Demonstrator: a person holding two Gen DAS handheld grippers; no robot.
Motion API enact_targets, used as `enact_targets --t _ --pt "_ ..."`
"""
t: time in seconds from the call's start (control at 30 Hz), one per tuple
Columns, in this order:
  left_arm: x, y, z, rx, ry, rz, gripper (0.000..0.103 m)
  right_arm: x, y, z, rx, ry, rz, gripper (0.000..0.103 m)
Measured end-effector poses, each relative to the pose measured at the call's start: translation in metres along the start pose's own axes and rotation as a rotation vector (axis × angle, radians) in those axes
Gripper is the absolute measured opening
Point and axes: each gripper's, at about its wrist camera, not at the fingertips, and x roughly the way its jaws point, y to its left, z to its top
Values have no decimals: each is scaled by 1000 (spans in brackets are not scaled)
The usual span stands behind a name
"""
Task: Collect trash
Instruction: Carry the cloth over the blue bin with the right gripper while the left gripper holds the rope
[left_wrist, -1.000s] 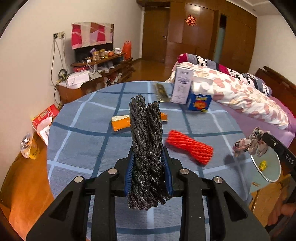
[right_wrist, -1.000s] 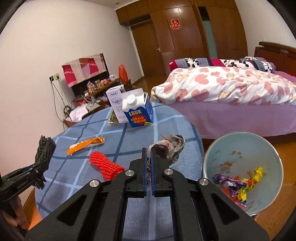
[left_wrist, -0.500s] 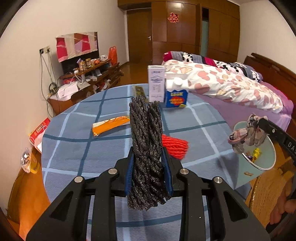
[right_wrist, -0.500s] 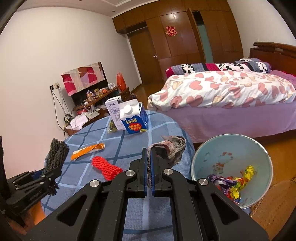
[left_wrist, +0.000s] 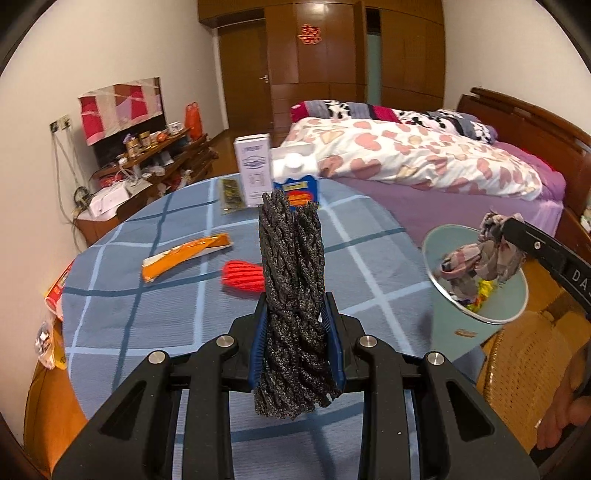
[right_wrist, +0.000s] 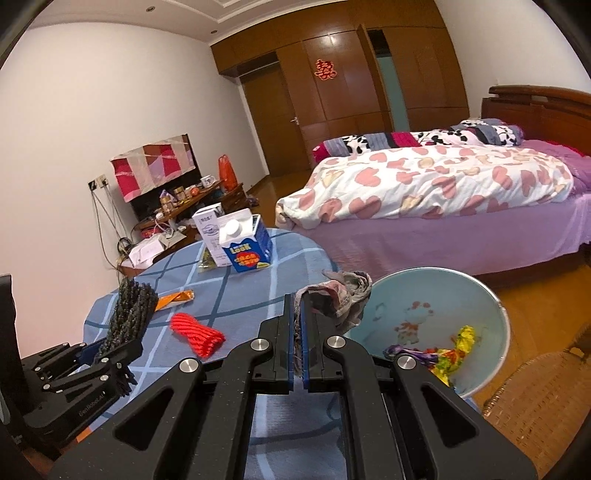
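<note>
My left gripper is shut on a dark grey braided rope bundle, held upright above the blue checked table. My right gripper is shut on a crumpled grey-pink rag, which hangs over the rim of the pale blue trash bin. In the left wrist view the rag hangs over the bin at the right. Coloured wrappers lie inside the bin. A red rope bundle and an orange wrapper lie on the table.
A blue milk carton, a white box and a small dark packet stand at the table's far edge. A bed with a heart-print quilt is behind the bin. A wicker chair is beside the bin.
Both grippers have swung right towards the bin. The rag has moved from over the table edge to over the bin's rim. The grey rope stays gripped.
</note>
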Motion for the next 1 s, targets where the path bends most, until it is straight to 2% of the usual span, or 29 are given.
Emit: enact_targets --t 0.37,1.0 --pt "4 -46 4 62 6 -82 28 -13 -32 -1 49 -18 -73 4" --pt "25 -112 26 161 9 -155 28 -14 -99 0 155 -29 -207 4"
